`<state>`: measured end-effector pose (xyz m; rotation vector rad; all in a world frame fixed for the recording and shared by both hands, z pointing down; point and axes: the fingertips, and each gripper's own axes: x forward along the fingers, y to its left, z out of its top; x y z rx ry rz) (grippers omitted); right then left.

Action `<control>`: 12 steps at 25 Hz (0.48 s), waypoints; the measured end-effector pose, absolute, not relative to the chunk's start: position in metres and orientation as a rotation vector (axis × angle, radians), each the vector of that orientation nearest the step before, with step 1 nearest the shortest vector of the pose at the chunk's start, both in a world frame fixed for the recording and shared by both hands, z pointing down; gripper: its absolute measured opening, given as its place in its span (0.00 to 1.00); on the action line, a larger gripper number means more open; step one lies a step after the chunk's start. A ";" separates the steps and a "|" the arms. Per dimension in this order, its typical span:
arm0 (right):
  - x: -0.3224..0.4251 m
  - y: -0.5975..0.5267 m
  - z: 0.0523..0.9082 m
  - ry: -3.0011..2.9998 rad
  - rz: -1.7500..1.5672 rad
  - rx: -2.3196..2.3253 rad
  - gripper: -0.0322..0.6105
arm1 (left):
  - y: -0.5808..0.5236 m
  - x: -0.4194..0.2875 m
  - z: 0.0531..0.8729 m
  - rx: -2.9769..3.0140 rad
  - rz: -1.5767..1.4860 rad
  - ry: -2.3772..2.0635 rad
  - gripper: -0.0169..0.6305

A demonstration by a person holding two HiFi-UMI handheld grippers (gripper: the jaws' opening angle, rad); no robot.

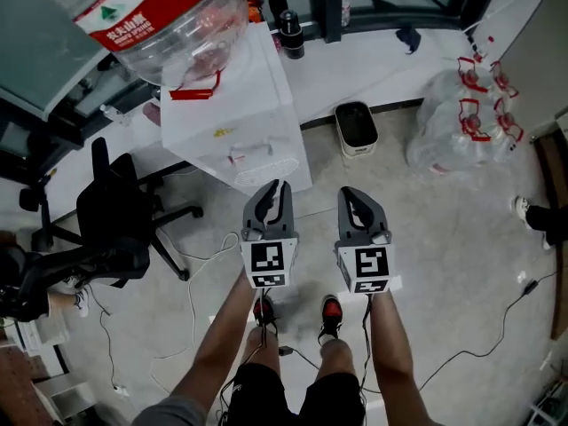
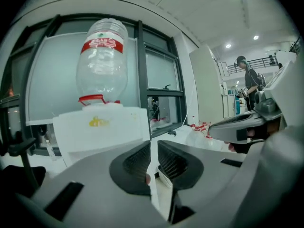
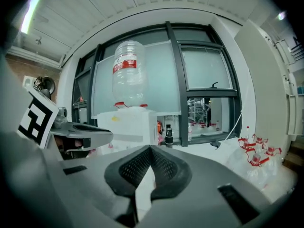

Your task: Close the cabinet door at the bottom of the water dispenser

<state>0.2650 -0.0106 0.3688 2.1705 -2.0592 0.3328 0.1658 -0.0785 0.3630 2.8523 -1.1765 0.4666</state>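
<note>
The white water dispenser stands against the window wall with a clear bottle upside down on top. From this steep angle I cannot make out its bottom cabinet door. Both grippers are held up side by side in front of it, apart from it and pointing at it. My left gripper has a narrow gap between its jaws and holds nothing; its own view shows the slit with the dispenser beyond. My right gripper has its fingertips touching, empty, and faces the dispenser.
A black office chair stands to the left. A small bin and a bag of empty bottles sit to the right. Cables trail across the floor. A person stands far off, and a shoe shows at the right edge.
</note>
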 end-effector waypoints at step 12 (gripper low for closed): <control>0.194 0.010 0.230 -2.227 0.242 2.027 0.07 | -0.049 0.079 0.220 2.826 0.417 -1.357 0.13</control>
